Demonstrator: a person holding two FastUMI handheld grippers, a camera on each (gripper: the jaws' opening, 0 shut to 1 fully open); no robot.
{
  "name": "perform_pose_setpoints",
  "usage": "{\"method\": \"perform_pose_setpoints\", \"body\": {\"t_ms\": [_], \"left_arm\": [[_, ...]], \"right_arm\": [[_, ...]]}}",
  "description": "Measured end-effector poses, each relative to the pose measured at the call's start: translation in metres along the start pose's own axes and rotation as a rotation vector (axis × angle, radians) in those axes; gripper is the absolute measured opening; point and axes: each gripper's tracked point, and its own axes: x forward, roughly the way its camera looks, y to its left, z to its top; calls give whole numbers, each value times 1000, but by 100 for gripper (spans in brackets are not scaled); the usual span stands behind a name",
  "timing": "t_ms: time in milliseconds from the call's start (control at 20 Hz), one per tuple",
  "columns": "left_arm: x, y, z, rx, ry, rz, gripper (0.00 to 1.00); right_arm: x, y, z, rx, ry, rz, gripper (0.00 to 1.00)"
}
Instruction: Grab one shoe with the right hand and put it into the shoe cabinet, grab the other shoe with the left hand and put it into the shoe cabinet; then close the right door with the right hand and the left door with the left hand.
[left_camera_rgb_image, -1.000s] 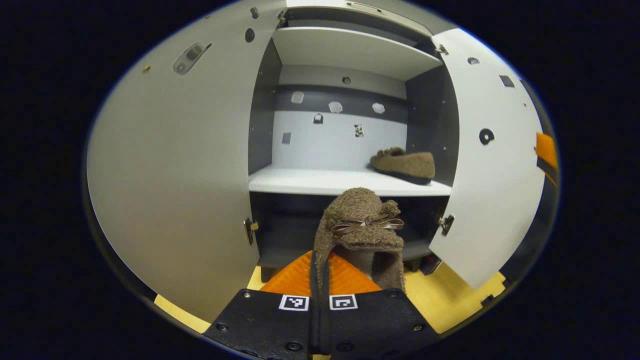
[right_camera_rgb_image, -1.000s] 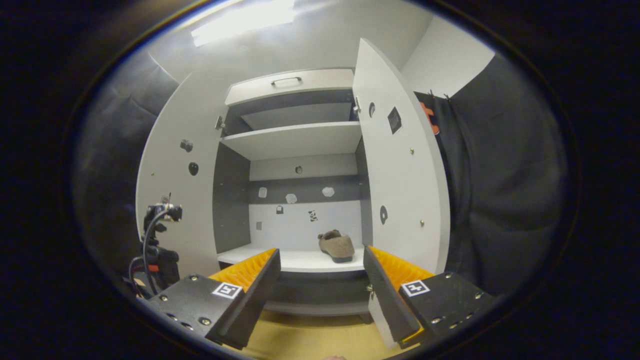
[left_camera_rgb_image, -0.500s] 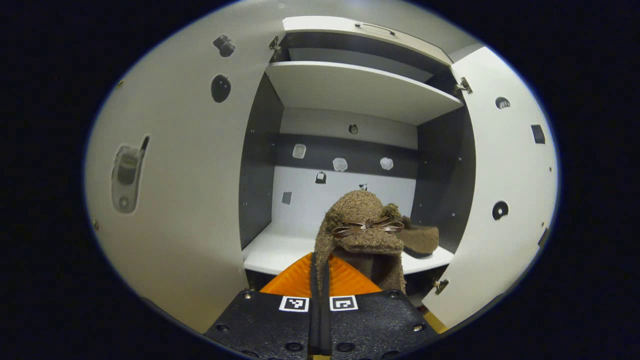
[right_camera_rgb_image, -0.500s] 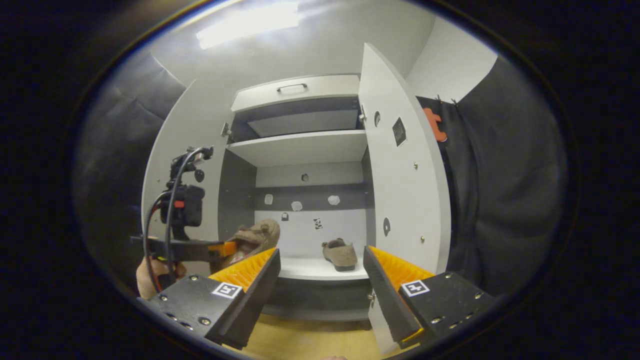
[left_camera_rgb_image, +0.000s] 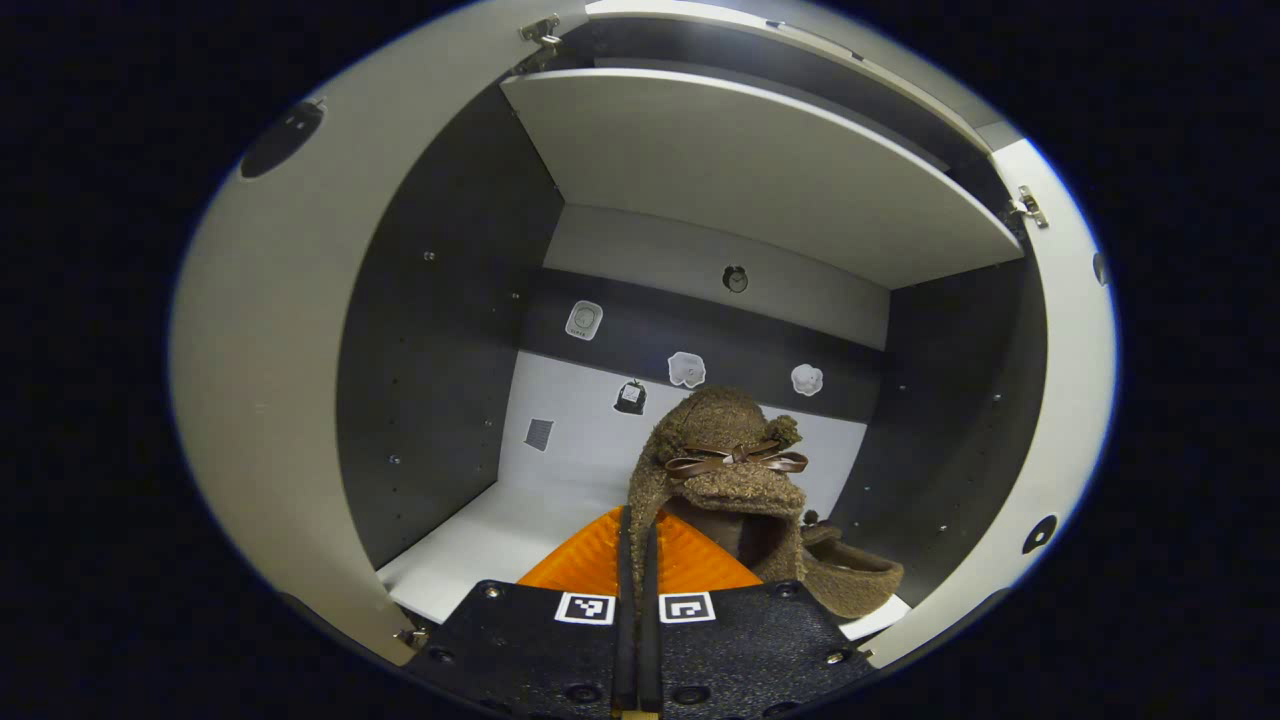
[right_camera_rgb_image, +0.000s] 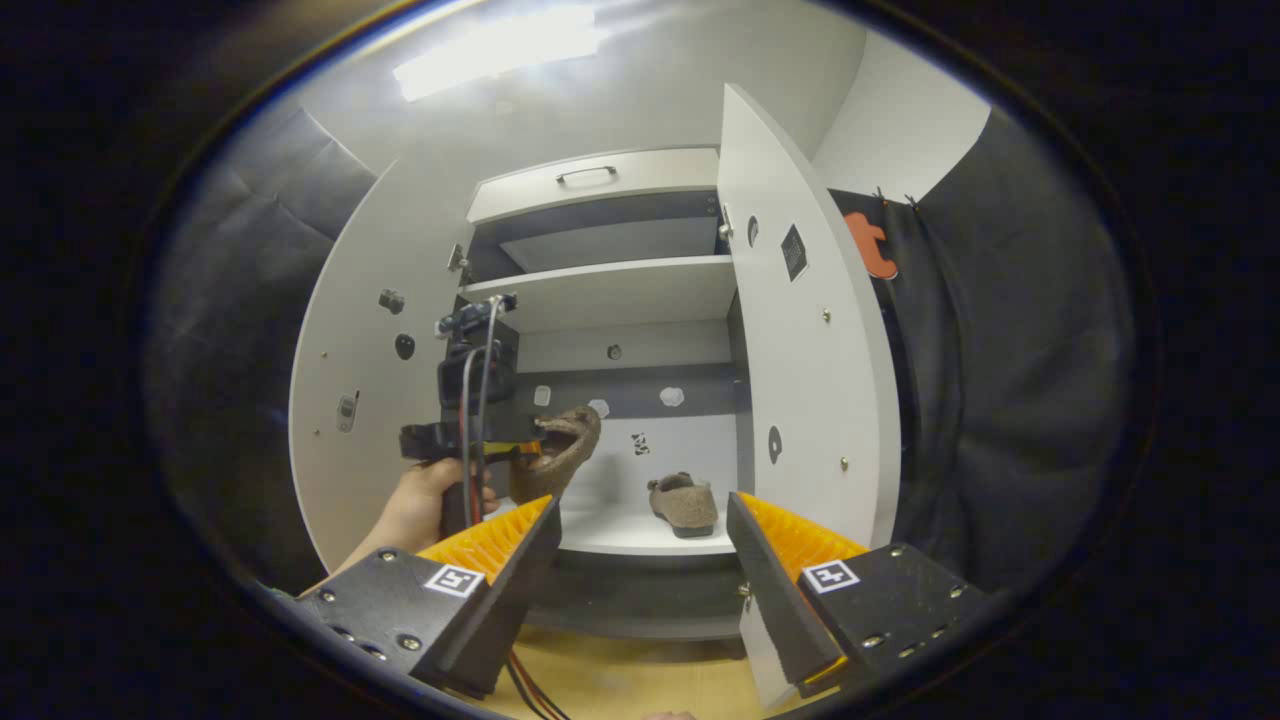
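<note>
My left gripper (left_camera_rgb_image: 637, 528) is shut on the rim of a fuzzy brown shoe with a bow (left_camera_rgb_image: 722, 462), holding it above the cabinet's white shelf (left_camera_rgb_image: 470, 540). In the right gripper view that left gripper (right_camera_rgb_image: 505, 438) and its held shoe (right_camera_rgb_image: 562, 452) hang at the cabinet's left opening, with a hand (right_camera_rgb_image: 420, 505) around the handle. The other brown shoe (left_camera_rgb_image: 850, 578) (right_camera_rgb_image: 685, 500) lies on the right side of the shelf (right_camera_rgb_image: 610, 530). Farther back, my right gripper (right_camera_rgb_image: 640, 545) stands open with nothing between its fingers.
Both cabinet doors stand open: the left door (left_camera_rgb_image: 270, 350) (right_camera_rgb_image: 365, 400) and the right door (left_camera_rgb_image: 1070, 400) (right_camera_rgb_image: 805, 370). An upper shelf (left_camera_rgb_image: 760, 170) roofs the compartment and a drawer (right_camera_rgb_image: 590, 180) sits on top. The wooden floor (right_camera_rgb_image: 620, 685) lies below.
My left gripper has carried the held shoe forward and up, from in front of the cabinet into the compartment above the shelf. The right gripper has stayed open and nearly still.
</note>
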Motion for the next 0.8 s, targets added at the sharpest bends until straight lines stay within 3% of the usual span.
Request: {"method": "perform_pose_setpoints", "body": {"t_ms": [400, 500, 600, 750, 800], "left_arm": [[59, 24, -56, -38, 109, 43, 3], [60, 19, -61, -67, 118, -18, 9], [57, 18, -51, -116, 79, -60, 37], [46, 16, -38, -66, 60, -63, 78], [39, 14, -38, -39, 73, -53, 84]], "right_arm": [[-8, -14, -12, 47, 8, -5, 100], [-7, -16, -19, 63, 21, -8, 100], [-6, -17, -27, 72, 37, -8, 100], [-7, -13, -34, 89, 54, 7, 98], [-7, -12, -35, 92, 57, 8, 100]]}}
